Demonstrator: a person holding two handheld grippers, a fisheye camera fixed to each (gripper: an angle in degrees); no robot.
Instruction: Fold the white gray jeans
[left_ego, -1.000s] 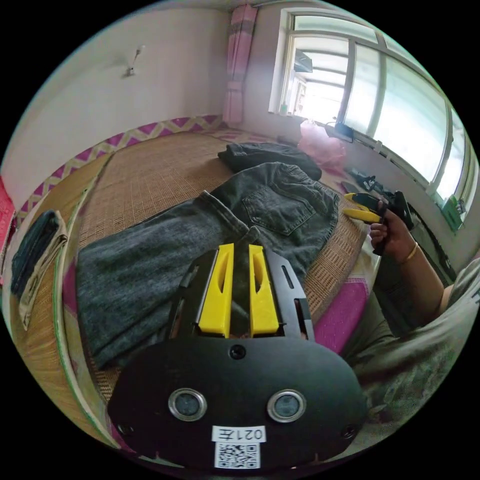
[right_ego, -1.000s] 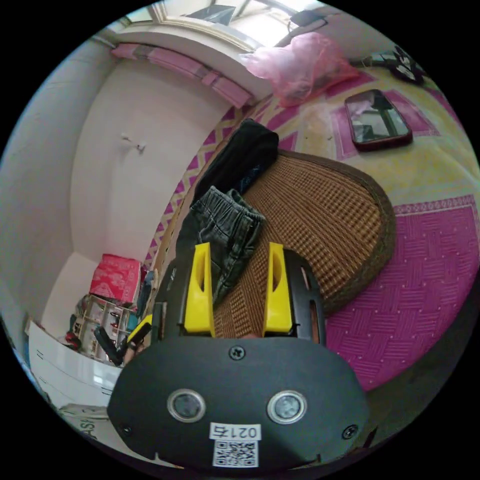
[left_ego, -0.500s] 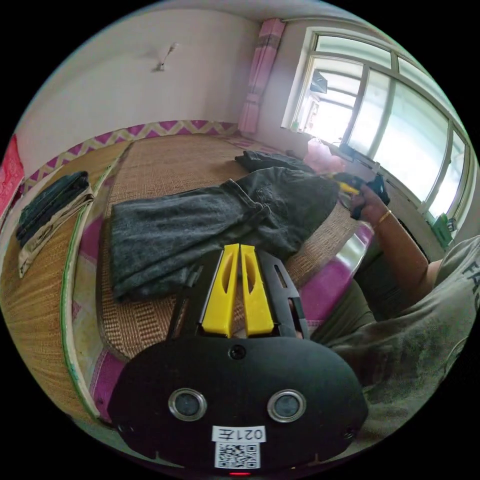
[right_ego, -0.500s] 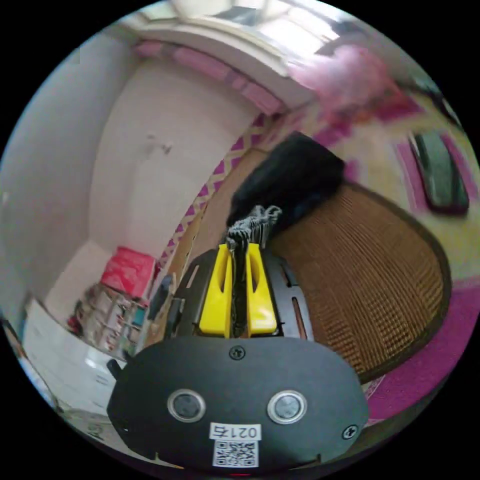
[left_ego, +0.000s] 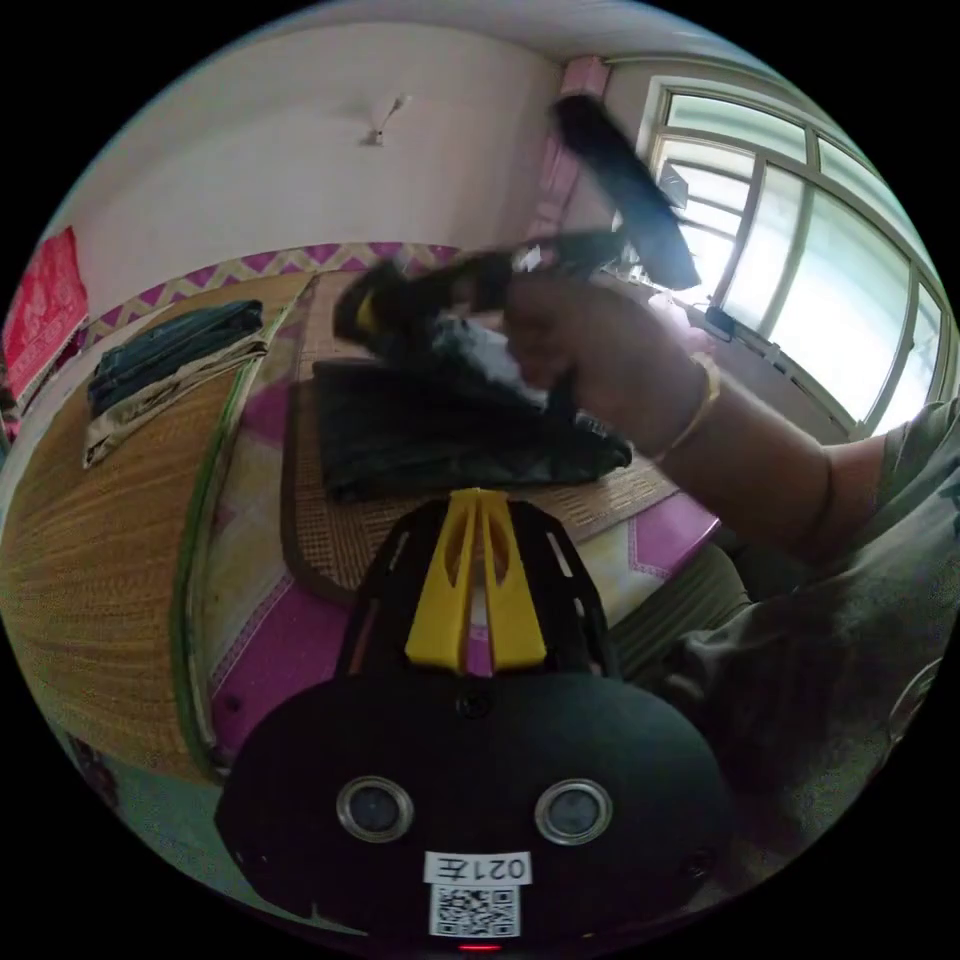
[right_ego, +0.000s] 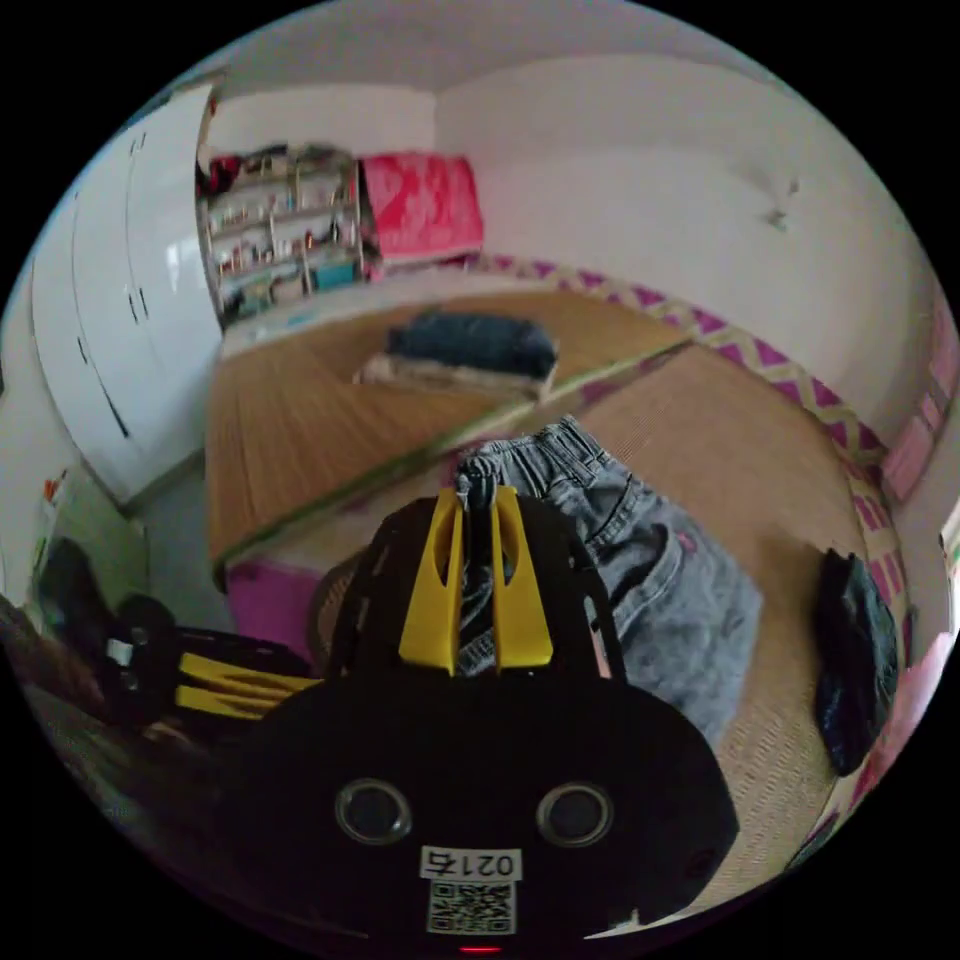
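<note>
Jeans (right_ego: 640, 560) lie on the woven mat (right_ego: 760, 470), waistband pinched between the closed jaws of the right gripper (right_ego: 476, 500) and lifted over the legs, probably to fold the garment in half. Left gripper (left_ego: 478, 505) hangs near the mat edge, jaws together, empty, clear of the swing.

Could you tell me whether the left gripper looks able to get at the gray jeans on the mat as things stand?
Probably yes: the left gripper, jaws together and empty, points at the jeans across bare mat. The person's hand with the right gripper, shut on the waistband, crosses above the far part; the near edge looks free.
</note>
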